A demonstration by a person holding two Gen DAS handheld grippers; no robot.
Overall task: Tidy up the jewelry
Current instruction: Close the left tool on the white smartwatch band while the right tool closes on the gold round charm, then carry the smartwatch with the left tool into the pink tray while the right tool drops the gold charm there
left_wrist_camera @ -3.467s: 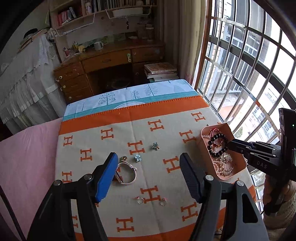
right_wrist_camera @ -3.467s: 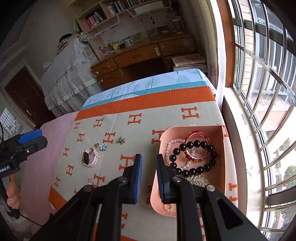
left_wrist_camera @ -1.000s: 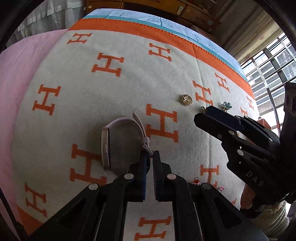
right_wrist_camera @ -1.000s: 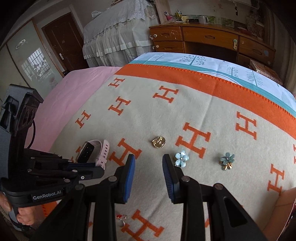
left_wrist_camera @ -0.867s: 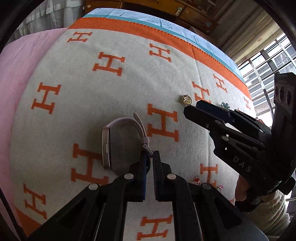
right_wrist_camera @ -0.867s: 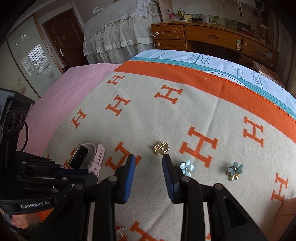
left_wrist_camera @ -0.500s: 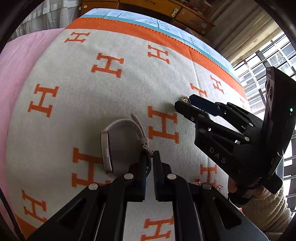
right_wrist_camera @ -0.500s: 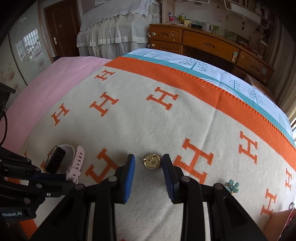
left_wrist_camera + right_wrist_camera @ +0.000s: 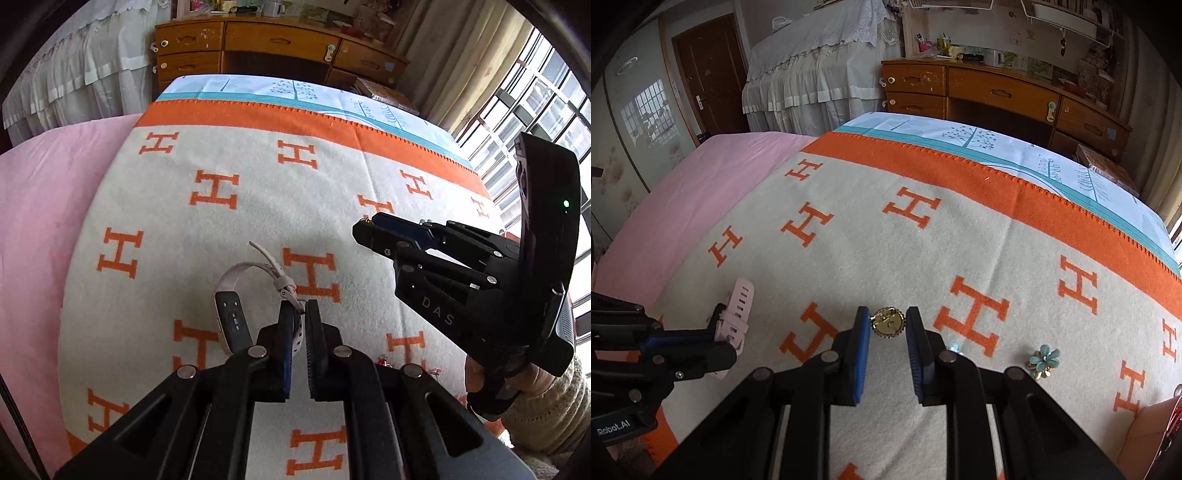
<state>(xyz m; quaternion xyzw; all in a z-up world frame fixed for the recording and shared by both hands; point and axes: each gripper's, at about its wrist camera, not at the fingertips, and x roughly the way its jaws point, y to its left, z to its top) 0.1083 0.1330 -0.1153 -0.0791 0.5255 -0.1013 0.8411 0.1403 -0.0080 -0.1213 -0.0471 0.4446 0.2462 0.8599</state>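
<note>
A pale pink smartwatch (image 9: 236, 295) is raised off the cream-and-orange H-pattern blanket (image 9: 229, 155). My left gripper (image 9: 300, 314) is shut on its strap; the strap also shows in the right wrist view (image 9: 737, 317). My right gripper (image 9: 887, 325) is open, its fingers down at the blanket on either side of a round gold brooch (image 9: 887, 322). It shows from the side in the left wrist view (image 9: 373, 232). A blue flower earring (image 9: 1043, 360) lies right of the brooch, and a second blue one (image 9: 953, 347) peeks out behind the right finger.
Small red-stone earrings (image 9: 384, 360) lie on the blanket near the left gripper. The corner of a pink tray (image 9: 1152, 435) sits at the far right. A pink sheet (image 9: 683, 206) lies left of the blanket; a wooden desk (image 9: 997, 96) stands behind the bed.
My left gripper has lifted the watch by its strap. My right gripper has moved forward and down, so the gold brooch now sits between its open fingers.
</note>
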